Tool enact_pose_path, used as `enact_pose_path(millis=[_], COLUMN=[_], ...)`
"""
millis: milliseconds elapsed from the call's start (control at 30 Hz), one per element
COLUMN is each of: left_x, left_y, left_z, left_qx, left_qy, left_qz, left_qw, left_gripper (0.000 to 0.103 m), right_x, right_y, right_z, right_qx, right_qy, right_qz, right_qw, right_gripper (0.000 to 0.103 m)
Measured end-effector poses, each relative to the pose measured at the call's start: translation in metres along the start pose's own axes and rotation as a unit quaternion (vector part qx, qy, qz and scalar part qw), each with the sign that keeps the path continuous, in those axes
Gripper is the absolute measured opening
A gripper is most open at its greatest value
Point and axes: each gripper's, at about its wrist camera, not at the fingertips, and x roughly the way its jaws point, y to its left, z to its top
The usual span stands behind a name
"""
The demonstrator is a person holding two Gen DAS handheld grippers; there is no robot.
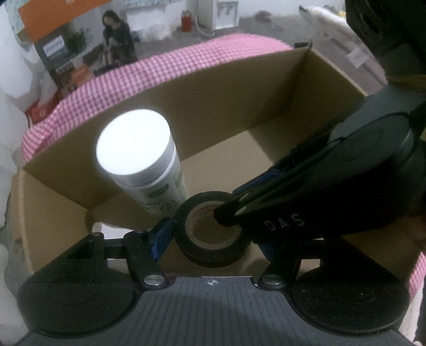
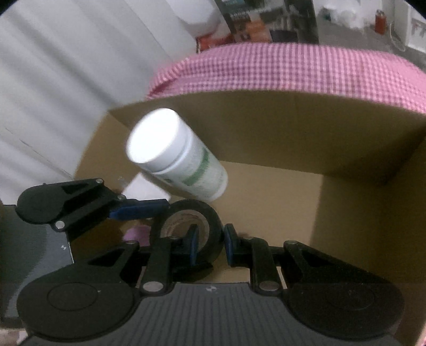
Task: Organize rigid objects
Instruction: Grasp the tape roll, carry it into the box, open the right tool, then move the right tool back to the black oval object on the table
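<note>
A black tape roll (image 1: 213,231) is held over the open cardboard box (image 1: 213,106). My left gripper (image 1: 211,234) is shut on its outer sides. My right gripper (image 2: 210,243) is shut on the roll's wall (image 2: 213,226), one finger inside the core and one outside; it shows in the left wrist view (image 1: 231,213) reaching in from the right. A white bottle with a green label (image 1: 143,159) stands upright inside the box, just behind the roll, and also shows in the right wrist view (image 2: 175,157).
The box sits on a pink checked cloth (image 1: 186,64). A printed carton (image 1: 72,48) and a red canister (image 1: 187,21) stand on the floor beyond. White drapery (image 2: 66,66) hangs at the left.
</note>
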Motion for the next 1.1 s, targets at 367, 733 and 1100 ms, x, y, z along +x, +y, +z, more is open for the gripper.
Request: enact_pose_path(millis=[367, 733, 1100], left_x=[-0.002, -0.097, -0.158], left_y=[0.006, -0.008, -0.034], left_z=[0.002, -0.027, -0.1], left_qx=[-0.014, -0.032, -0.049], left_qy=[0.003, -0.144, -0.231], left_qz=[0.014, 0.007, -0.013], left_qw=[0.9998, 0.9891, 0.9716], left_gripper=[0.08, 0.097, 0.103], right_x=[0.018, -0.086, -0.203], right_y=[-0.01, 0.012, 0.055], right_z=[0.011, -0.02, -0.145], right_qx=[0.009, -0.018, -0.101], right_qy=[0.017, -0.149, -0.319], right_qz=[0.014, 0.021, -0.081], right_qw=[1.0, 0.989, 0.939], right_gripper=[0.025, 0.074, 0.103])
